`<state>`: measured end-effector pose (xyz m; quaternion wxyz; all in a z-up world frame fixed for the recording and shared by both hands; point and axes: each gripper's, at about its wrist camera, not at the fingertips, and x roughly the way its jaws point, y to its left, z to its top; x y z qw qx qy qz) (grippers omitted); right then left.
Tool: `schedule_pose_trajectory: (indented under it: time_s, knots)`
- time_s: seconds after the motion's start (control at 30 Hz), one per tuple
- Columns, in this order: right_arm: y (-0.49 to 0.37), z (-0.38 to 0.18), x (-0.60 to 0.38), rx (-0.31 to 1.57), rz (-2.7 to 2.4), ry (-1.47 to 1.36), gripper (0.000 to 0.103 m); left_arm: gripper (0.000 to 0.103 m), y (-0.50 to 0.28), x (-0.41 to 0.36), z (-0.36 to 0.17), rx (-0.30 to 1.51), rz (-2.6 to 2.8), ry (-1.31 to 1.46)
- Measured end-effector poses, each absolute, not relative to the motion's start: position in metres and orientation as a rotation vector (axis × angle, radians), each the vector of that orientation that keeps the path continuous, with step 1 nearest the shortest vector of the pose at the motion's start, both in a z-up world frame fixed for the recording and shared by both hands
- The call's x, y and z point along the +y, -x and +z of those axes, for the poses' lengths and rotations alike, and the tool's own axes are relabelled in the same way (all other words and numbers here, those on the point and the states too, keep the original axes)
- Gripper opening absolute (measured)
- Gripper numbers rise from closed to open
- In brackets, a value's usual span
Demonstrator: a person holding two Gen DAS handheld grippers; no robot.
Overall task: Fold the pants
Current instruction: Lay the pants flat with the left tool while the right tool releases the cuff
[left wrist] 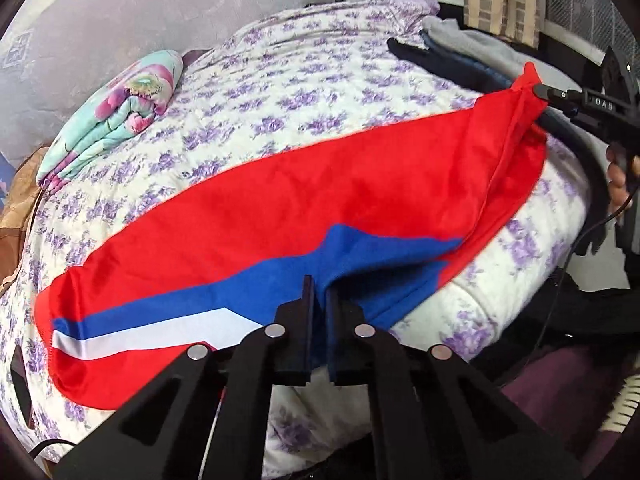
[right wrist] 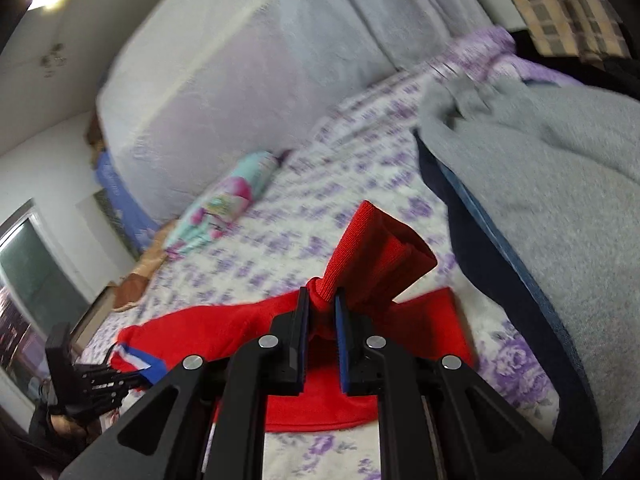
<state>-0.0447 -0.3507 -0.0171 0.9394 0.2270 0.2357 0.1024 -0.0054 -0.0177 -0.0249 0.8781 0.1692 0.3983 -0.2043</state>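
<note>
Both grippers are biting cloth: the left gripper (left wrist: 319, 292) has its fingers pressed together on the blue panel of the red pants (left wrist: 320, 184), right at the near edge, while the right gripper (right wrist: 321, 296) is clamped on a bunched red cuff that fans out past its fingertips. Stretched between them, the pants lie across the purple-flowered bedspread (left wrist: 280, 92) (blue and white stripes running toward the far leg end), lifted a little at the right gripper's corner. Beside them sits a stack of folded clothes (right wrist: 560, 184), and a rolled floral blanket (left wrist: 120, 108) rests near the wall.
</note>
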Motion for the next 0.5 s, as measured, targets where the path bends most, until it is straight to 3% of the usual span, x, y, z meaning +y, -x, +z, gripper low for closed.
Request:
schedule_pose_trajectory:
  time_s: [0.13,0.17,0.2,0.23,0.27,0.33,0.4,0.5]
  knots:
    - [0.059,-0.042,-0.356,0.524,0.197,-0.461,0.018,0.004,0.007,-0.017,-0.047,0.89,-0.448,-0.359]
    - [0.06,-0.052,-0.361,0.559,0.181,-0.482,0.026,0.005,0.005,-0.016,-0.055,0.914,-0.452,-0.352]
    - [0.061,-0.061,-0.366,0.602,0.155,-0.512,0.042,0.008,0.004,-0.015,-0.059,0.924,-0.457,-0.338]
    - [0.063,-0.066,-0.371,0.623,0.137,-0.538,0.049,0.018,0.004,-0.015,-0.059,0.926,-0.472,-0.323]
    - [0.068,-0.065,-0.376,0.615,0.122,-0.569,0.06,0.04,0.004,-0.014,-0.058,0.93,-0.497,-0.304]
    - [0.076,-0.054,-0.377,0.567,0.139,-0.587,0.071,0.07,0.009,-0.016,-0.052,0.909,-0.537,-0.279]
    - [0.082,-0.038,-0.376,0.519,0.136,-0.573,0.09,0.073,0.014,-0.021,-0.048,0.892,-0.567,-0.289]
    - [0.072,-0.025,-0.376,0.533,0.092,-0.574,0.094,0.073,0.015,-0.026,-0.048,0.894,-0.601,-0.283]
